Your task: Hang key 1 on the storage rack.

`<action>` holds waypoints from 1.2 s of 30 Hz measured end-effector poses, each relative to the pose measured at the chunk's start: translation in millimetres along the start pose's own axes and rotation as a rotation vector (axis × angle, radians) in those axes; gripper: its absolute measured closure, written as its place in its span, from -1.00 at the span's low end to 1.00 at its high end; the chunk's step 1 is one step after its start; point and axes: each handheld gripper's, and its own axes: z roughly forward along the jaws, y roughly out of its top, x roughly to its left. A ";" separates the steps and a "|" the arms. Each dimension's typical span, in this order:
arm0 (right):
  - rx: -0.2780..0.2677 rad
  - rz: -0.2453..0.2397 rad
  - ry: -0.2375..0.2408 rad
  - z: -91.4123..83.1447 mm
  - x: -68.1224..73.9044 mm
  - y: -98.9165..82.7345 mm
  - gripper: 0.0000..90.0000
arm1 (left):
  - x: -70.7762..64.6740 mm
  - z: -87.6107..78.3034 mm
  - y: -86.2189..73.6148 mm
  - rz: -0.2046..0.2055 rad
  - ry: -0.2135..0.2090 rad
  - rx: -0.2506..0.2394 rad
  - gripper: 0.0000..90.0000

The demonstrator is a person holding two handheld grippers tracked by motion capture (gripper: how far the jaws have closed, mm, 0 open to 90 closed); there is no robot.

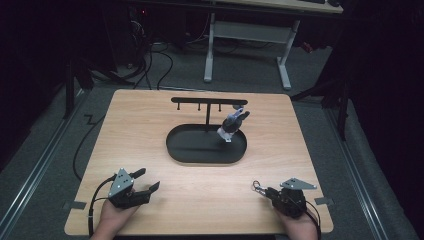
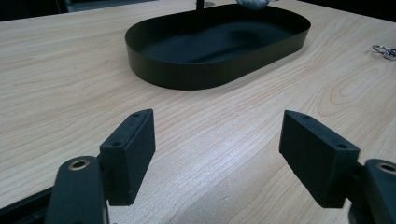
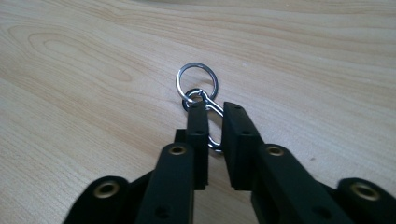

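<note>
A silver key ring [image 3: 196, 79] with a metal clasp [image 3: 214, 122] lies on the wooden table [image 1: 150, 125] at the front right. My right gripper [image 3: 215, 112] is shut on the clasp, with the ring sticking out past the fingertips; in the high view the right gripper [image 1: 265, 191] holds the key ring [image 1: 257, 186] low over the table. My left gripper [image 1: 149, 178] rests at the front left, open, with nothing between its pads [image 2: 130, 149]. A black oval tray [image 1: 175, 150] sits mid-table with a T-shaped hanger stand [image 1: 208, 102] rising from it. A grey and white charm [image 1: 232, 124] hangs from the stand's right end.
The tray's wall [image 2: 196, 74] lies ahead of the left gripper, across bare wood. The key ring [image 2: 384, 50] shows at the right edge of the left gripper view. A white-legged desk [image 1: 285, 65] and cables stand on the floor beyond the table's far edge.
</note>
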 end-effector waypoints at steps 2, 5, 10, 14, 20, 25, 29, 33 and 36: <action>0.010 -0.001 0.000 -0.4 -1.3 1.7 0.71 | 0.0 0.0 0.0 0.000 0.000 0.000 -0.39; 0.114 -0.037 0.039 2.6 -11.1 10.9 0.43 | 0.0 0.1 0.1 0.001 -0.002 0.001 -0.39; 0.193 -0.062 0.086 6.7 -16.3 25.9 0.33 | -0.6 0.8 0.2 0.001 -0.002 0.002 -0.39; 0.182 -0.007 0.140 14.2 -23.9 27.3 0.30 | -0.8 0.6 0.1 0.002 -0.002 0.002 -0.39; 0.141 0.052 0.188 21.2 -31.3 15.9 0.33 | -0.5 0.2 -0.1 0.002 -0.003 -0.002 -0.39; 0.110 0.011 0.191 19.1 -26.1 8.3 0.53 | -0.8 0.4 0.1 0.005 -0.002 0.004 -0.39; 0.100 -0.007 0.193 18.2 -21.1 5.6 0.54 | -1.1 0.5 0.1 0.006 0.002 0.005 -0.39; 0.088 -0.062 0.161 15.6 -13.6 6.3 0.83 | -1.0 0.4 0.1 0.006 0.001 0.005 -0.39; 0.103 -0.137 0.112 17.5 -5.8 5.4 0.83 | -0.9 0.4 0.1 0.005 0.001 0.005 -0.39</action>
